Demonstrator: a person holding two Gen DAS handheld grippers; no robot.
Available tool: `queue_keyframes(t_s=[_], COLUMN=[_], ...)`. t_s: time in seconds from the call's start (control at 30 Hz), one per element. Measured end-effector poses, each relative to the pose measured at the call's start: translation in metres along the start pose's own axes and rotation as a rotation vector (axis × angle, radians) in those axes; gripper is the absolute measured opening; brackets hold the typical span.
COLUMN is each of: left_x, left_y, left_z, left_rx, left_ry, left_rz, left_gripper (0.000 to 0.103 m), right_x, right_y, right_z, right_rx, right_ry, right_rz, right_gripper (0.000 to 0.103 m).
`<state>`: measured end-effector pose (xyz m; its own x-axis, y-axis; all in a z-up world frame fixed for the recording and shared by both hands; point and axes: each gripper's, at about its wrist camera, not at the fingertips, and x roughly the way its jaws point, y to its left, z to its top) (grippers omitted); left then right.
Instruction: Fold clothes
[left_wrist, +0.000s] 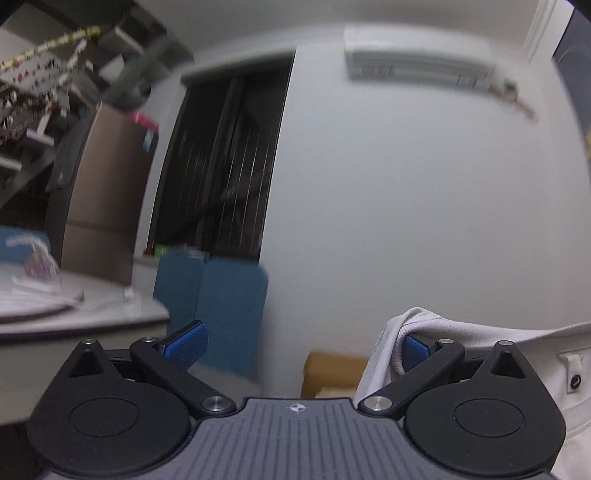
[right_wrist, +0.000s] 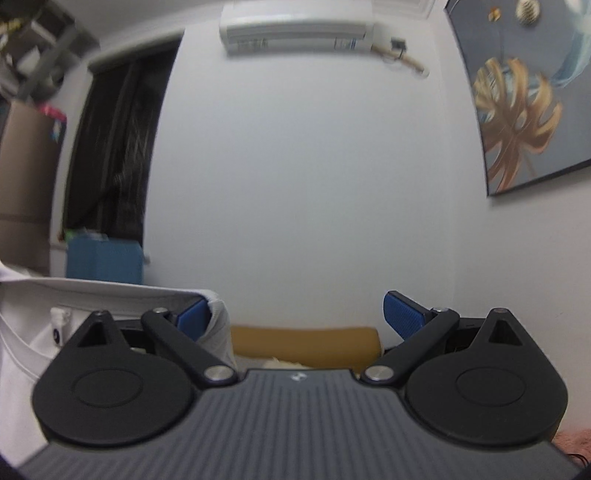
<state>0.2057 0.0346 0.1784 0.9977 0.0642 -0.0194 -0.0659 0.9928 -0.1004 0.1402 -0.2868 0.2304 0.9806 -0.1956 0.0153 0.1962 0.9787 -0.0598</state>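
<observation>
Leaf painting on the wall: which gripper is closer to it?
Right, probably. The painting hangs just right of the right gripper; from the left gripper it barely shows at the far right edge.

The left tongs (left_wrist: 301, 343) and right tongs (right_wrist: 293, 314) look alike: matte black round housings with raised discs, black link arms on silver pivot screws, blue textured fingertip pads (right_wrist: 402, 314), and a ribbed grey body bearing a small white emblem.
</observation>
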Motion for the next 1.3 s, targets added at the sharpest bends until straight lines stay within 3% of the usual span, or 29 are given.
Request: queue_keyframes(t_s=[0.2, 0.33, 0.43, 0.57, 0.7, 0.8, 0.87, 1.07, 1.3], left_x=[0.205, 0.316, 0.380, 0.433, 0.445, 0.451, 0.439, 0.373, 0.208], left_y=[-0.015, -0.016, -0.009, 0.002, -0.003, -0.008, -0.007, 0.005, 0.021], left_z=[-0.117, -0.213, -0.284, -0.355, -0.380, -0.372, -0.358, -0.300, -0.228], left_rx=[0.023, 0.048, 0.066, 0.095, 0.223, 0.328, 0.363, 0.241, 0.158], left_ry=[0.147, 0.286, 0.437, 0.648, 0.824, 0.903, 0.884, 0.789, 0.621], left_rz=[0.080, 0.112, 0.130, 0.116, 0.066, -0.014, -0.021, -0.079, -0.120], left_gripper=[0.103, 0.103, 0.103, 0.103, 0.103, 0.103, 0.103, 0.103, 0.103], right_x=[0.185, 0.287, 0.339, 0.381, 0.404, 0.403, 0.390, 0.319, 0.191], right_y=[0.051, 0.081, 0.102, 0.118, 0.131, 0.137, 0.137, 0.127, 0.108], right_z=[-0.108, -0.196, -0.266, -0.334, -0.365, -0.354, -0.337, -0.281, -0.219], right_rx=[-0.023, -0.013, -0.036, -0.032, -0.030, 0.017, 0.061, 0.167, 0.175], right_ry=[0.089, 0.212, 0.332, 0.520, 0.702, 0.750, 0.746, 0.661, 0.555], right_rz=[-0.043, -0.071, -0.069, -0.010, 0.137, 0.251, 0.283, 0.304, 0.291], right_gripper=[0.099, 0.099, 0.099, 0.099, 0.099, 0.099, 0.099, 0.099, 0.099])
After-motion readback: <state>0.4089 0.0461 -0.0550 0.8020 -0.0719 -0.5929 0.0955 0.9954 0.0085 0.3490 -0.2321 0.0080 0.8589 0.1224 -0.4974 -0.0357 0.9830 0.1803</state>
